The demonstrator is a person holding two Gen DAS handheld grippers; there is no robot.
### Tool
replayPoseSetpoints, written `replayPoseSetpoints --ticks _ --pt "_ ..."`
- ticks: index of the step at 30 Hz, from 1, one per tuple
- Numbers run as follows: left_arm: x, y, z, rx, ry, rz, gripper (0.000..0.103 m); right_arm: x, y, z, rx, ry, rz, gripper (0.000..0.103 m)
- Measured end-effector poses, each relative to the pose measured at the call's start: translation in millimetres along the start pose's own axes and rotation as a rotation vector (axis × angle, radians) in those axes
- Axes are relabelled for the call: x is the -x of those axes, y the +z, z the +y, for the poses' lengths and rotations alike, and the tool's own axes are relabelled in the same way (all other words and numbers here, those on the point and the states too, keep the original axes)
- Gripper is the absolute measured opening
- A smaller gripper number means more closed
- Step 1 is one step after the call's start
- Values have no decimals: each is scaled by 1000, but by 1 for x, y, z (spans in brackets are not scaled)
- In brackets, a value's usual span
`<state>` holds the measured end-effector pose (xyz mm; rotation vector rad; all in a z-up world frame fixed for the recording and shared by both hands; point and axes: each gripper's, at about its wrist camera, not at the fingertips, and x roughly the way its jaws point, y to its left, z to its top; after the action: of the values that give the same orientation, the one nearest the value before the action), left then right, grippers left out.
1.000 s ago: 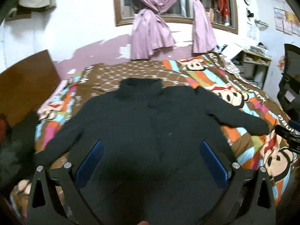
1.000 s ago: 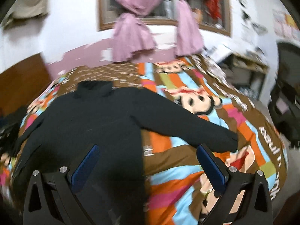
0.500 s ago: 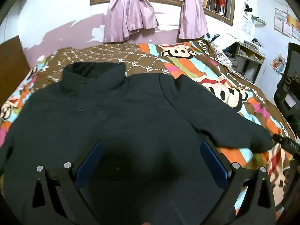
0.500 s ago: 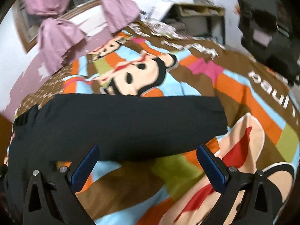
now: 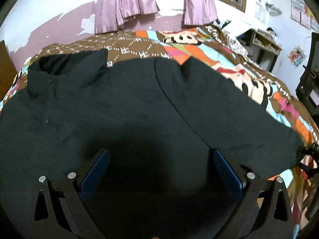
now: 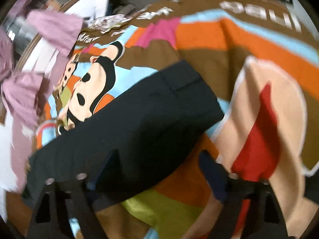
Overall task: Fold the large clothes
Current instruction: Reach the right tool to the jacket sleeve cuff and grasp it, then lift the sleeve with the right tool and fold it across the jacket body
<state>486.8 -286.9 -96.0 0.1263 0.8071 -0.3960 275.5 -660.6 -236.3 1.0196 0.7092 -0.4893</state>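
Note:
A large black jacket lies spread flat on the bed, collar at the far left. Its sleeve runs out to the right. My left gripper hangs open low over the jacket's body, beside the sleeve seam, with only flat cloth under the blue pads. In the right wrist view, which is blurred and tilted, the sleeve crosses diagonally and ends at the cuff. My right gripper is closing over the sleeve's near edge. The left finger is over the cloth, the right finger over the bedspread, neither visibly pressing.
The colourful cartoon-monkey bedspread covers the bed under the jacket. Pink curtains hang on the far wall. A shelf unit and a black chair stand to the right of the bed. A wooden headboard sits at the left edge.
Both grippers came down closer to the jacket. The left view shifted right towards the sleeve seam. The right gripper rolled, dropped onto the sleeve near the cuff, and its jaws narrowed.

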Motion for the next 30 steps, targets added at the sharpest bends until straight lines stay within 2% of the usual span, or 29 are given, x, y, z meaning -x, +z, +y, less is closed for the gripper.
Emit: replayPoseSetpoints --ticks 2,3,5,8,12,16,18,22,25,30 --pt "-4 -3 0 -1 -1 8 101 -3 6 -1 -17 15 -14 59" --pt "-7 -3 -1 -1 1 17 101 -4 7 -1 -21 13 -20 55" --pt "-12 -5 -2 -6 7 30 102 -2 8 -2 -36 31 -35 33" --pt "-12 -5 -1 -9 3 39 101 10 7 8 -1 47 -78 12" --pt "2 -3 13 46 -36 35 101 49 6 54 196 34 -211 9" --pt "30 -2 42 110 -82 4 101 101 -5 127 427 68 -355 9" --pt "50 0 62 131 -88 -16 101 121 -18 163 544 94 -396 9" --pt "85 0 99 183 -98 -27 101 147 -63 234 776 167 -401 9" --pt "114 -5 133 248 -134 -38 101 158 -112 280 953 217 -401 9" --pt "155 -10 188 345 -185 -59 100 148 -202 323 1206 264 -351 9"
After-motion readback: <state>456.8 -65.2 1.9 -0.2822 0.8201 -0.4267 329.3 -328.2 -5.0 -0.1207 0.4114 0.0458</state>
